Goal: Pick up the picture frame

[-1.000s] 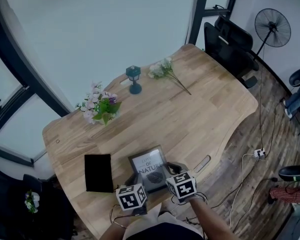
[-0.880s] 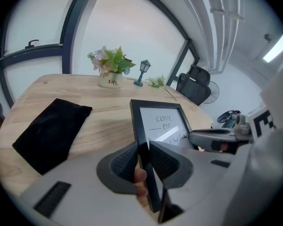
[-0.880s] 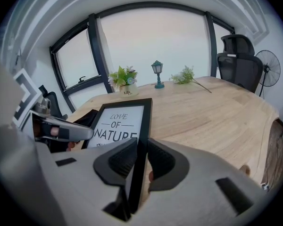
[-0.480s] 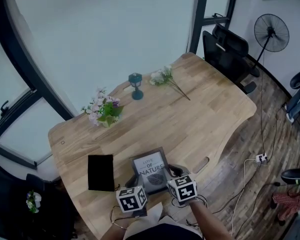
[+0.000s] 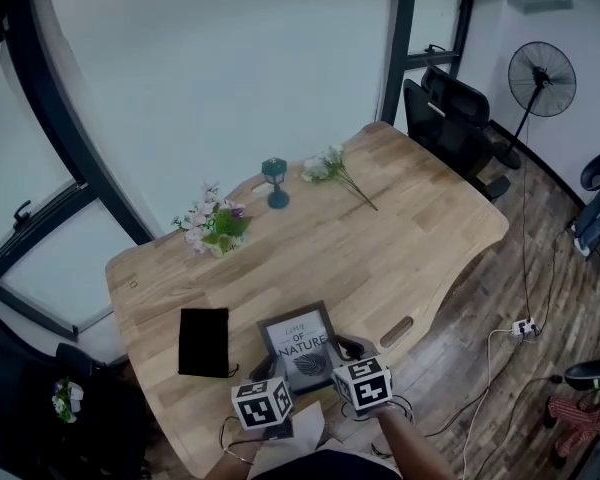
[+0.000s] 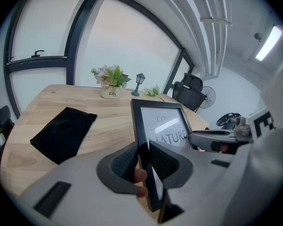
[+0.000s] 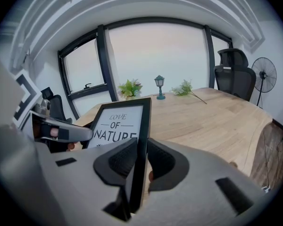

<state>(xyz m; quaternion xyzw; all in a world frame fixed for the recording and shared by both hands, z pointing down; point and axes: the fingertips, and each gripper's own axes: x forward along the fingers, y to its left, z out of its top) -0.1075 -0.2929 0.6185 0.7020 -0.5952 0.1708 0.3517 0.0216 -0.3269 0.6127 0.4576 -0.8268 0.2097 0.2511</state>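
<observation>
The picture frame [image 5: 302, 344], black-edged with a white "LOVE OF NATURE" print, is held tilted above the near edge of the wooden table [image 5: 380, 248]. My left gripper [image 5: 273, 373] is shut on the frame's left edge [image 6: 144, 140], which runs between its pads. On the opposite side my right gripper [image 5: 342, 353] is shut on the frame's right edge [image 7: 142, 135]. In the right gripper view the frame's print [image 7: 119, 124] faces up and to the left, and the left gripper [image 7: 61, 132] shows beyond it.
A black cloth [image 5: 204, 341] lies on the table left of the frame. Farther back stand a potted flower bunch [image 5: 216, 230], a small teal lantern [image 5: 275, 183] and a loose flower sprig [image 5: 332, 171]. An office chair [image 5: 450, 118] and a fan [image 5: 540, 68] are past the table's right end.
Both grippers have lifted the frame a little off the table, and its top has tilted up. The head view has shifted, so the table sits lower and farther right in it.
</observation>
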